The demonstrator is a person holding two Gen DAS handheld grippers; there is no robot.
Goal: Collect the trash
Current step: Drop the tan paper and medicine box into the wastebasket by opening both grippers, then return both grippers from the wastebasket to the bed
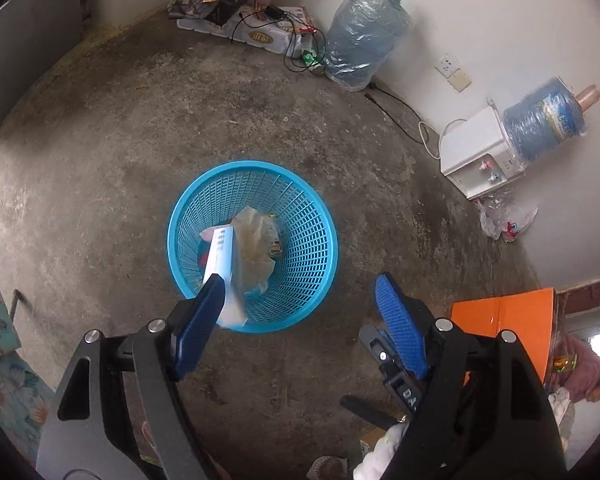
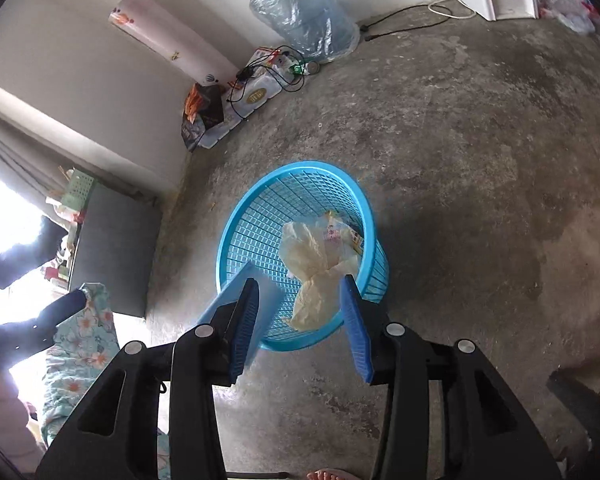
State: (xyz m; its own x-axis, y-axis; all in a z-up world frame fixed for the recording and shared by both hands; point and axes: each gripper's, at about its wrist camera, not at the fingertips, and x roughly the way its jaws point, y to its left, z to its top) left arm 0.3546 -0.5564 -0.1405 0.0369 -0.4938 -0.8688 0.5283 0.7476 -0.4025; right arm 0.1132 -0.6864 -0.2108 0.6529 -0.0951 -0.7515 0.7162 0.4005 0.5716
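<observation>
A round blue mesh basket (image 1: 300,216) (image 2: 260,216) stands on the concrete floor, and both grippers hover over its near rim. My left gripper (image 1: 300,280) is wide open. A white and light-blue carton (image 1: 224,264) (image 2: 236,296) tilts across the rim right beside the gripper's left finger (image 1: 202,320); the other finger is far from the carton. My right gripper (image 2: 299,281) is open. A crumpled cream plastic bag (image 2: 312,264) (image 1: 256,248) shows between its fingers, down inside the basket on other scraps. The pads do not press on it.
Against the wall are a wrapped water jug (image 1: 364,36), a white dispenser (image 1: 480,152) with a blue bottle, cables and flat packs (image 1: 256,28). An orange box (image 1: 512,316) sits right of the basket, floral cloth (image 2: 80,340) at its left. A bare foot (image 2: 328,474) is below.
</observation>
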